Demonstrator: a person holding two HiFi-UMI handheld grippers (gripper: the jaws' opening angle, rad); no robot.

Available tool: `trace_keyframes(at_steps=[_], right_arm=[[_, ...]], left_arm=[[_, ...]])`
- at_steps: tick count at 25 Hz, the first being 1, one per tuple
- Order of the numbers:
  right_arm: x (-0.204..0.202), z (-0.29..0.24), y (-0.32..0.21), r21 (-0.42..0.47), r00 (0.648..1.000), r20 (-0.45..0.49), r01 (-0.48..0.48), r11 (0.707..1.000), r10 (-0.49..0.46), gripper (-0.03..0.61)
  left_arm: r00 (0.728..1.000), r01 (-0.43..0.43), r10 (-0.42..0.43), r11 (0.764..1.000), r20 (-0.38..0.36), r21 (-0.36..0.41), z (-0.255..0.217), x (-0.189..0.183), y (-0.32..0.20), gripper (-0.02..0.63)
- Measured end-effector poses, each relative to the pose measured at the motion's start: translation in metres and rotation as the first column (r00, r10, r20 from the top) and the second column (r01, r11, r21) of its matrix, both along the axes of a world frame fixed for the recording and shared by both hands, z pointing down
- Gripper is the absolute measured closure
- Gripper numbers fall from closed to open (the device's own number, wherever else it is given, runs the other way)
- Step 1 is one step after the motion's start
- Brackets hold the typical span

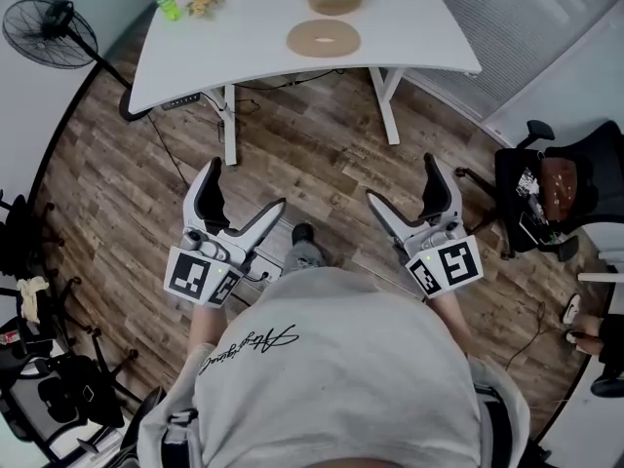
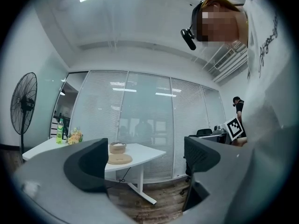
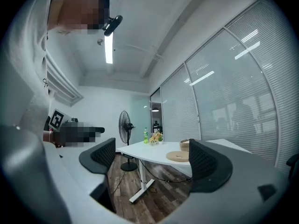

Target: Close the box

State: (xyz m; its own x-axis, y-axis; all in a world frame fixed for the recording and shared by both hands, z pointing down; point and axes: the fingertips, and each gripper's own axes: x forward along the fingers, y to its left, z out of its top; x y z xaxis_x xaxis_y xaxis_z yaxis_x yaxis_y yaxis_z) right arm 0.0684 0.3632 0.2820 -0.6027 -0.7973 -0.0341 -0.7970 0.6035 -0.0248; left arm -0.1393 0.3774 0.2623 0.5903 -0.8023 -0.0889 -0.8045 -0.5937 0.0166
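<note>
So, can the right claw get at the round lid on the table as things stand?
Probably not yet: the right claw hangs open over floor, well short of the lid; nothing blocks it.

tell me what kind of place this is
Probably an office or meeting room: a white desk on a wood-look floor, a black office chair, and glass partition walls with blinds.

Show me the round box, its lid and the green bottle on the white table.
round box (image 1: 337, 8), head view, near side wall.
lid (image 1: 304, 39), head view, left of its flat top.
green bottle (image 1: 167, 2), head view, its body.
</note>
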Motion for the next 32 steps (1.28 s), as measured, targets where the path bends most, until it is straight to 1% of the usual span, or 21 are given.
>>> trace_keyframes(at_steps=[4,8,14,19,22,25,32], right_arm=[[-0.013,0.002,-0.036,-0.009,1.0,0.012,-0.006,1.0,0.006,0.103],[-0.029,-0.001,-0.07,0.001,1.0,0.015,-0.012,1.0,0.012,0.103],[-0.036,-0.006,-0.096,0.025,0.998,0.022,-0.052,0.998,0.052,0.103],[-0.045,-0.008,-0.137,0.022,0.996,0.023,-0.089,0.996,0.088,0.104],[-0.05,-0.007,-0.147,0.021,0.995,0.026,-0.099,0.995,0.098,0.106],[-0.055,-0.007,-0.15,0.017,0.995,0.031,-0.097,0.995,0.096,0.106],[-0.049,-0.002,-0.165,-0.001,0.997,0.016,-0.081,0.997,0.081,0.11]], left_arm=[[1.0,-0.01,0.009,1.0,0.012,0.025,-0.007,-0.012,-0.039,0.126],[0.999,-0.034,0.033,0.999,0.027,0.031,-0.009,-0.02,-0.076,0.126],[0.998,-0.064,0.063,0.997,0.027,0.042,-0.011,-0.033,-0.109,0.126],[0.995,-0.089,0.088,0.995,0.038,0.034,-0.01,-0.048,-0.154,0.127],[0.992,-0.113,0.112,0.993,0.049,0.029,-0.007,-0.05,-0.165,0.127],[0.99,-0.132,0.131,0.991,0.043,0.027,-0.006,-0.049,-0.172,0.127],[0.989,-0.142,0.141,0.99,0.039,0.016,-0.002,-0.039,-0.189,0.127]])
